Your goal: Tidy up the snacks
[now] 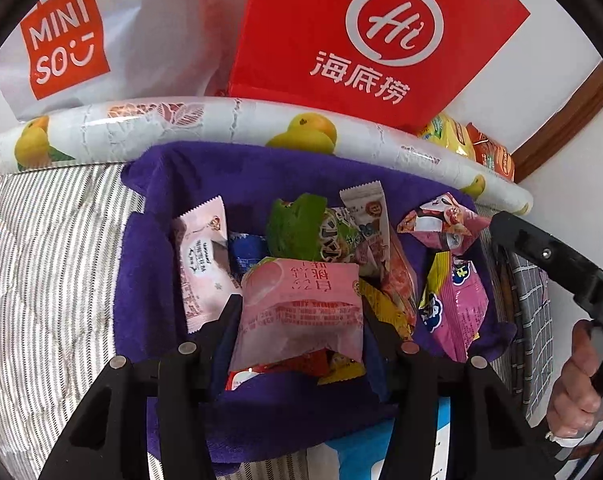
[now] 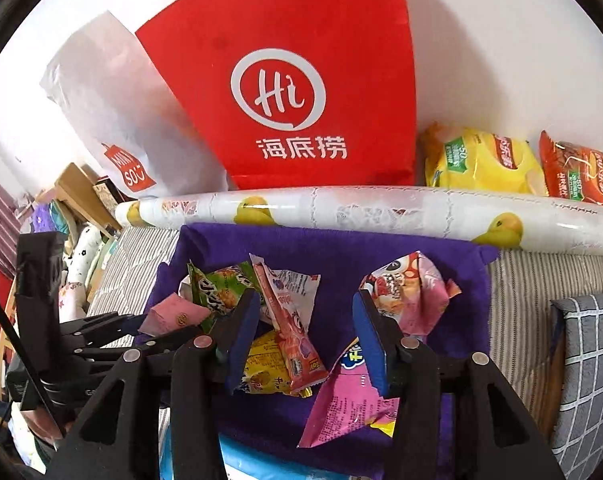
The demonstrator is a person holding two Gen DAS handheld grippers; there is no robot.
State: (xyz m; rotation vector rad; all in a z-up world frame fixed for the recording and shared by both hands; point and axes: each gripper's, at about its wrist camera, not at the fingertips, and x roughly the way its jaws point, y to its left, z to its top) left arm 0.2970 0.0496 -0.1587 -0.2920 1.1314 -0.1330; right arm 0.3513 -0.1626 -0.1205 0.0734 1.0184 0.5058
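Several snack packets lie on a purple cloth (image 1: pixel 237 176) (image 2: pixel 333 248). My left gripper (image 1: pixel 301 316) is shut on a pink peach packet (image 1: pixel 301 304), held between its two fingers above the pile. My right gripper (image 2: pixel 305 328) is open and empty, its blue-padded fingers hanging over a long red-orange stick packet (image 2: pixel 289 328) and a yellow packet (image 2: pixel 261 364). A pink and yellow packet (image 2: pixel 341 404) (image 1: pixel 453 300) lies by its right finger. A green packet (image 1: pixel 301 224) (image 2: pixel 217 288) and a pink-red crumpled packet (image 1: pixel 441 220) (image 2: pixel 413 292) lie farther back.
A red paper bag (image 1: pixel 365 36) (image 2: pixel 293 92) and a white Miniso bag (image 1: pixel 65 40) (image 2: pixel 121 120) stand against the wall behind a rolled fruit-print sheet (image 1: pixel 221 120) (image 2: pixel 381 208). Yellow (image 2: pixel 481 160) and red (image 2: pixel 577 168) chip bags lie at the right. A grey checked cushion (image 2: pixel 589 360) is at the right.
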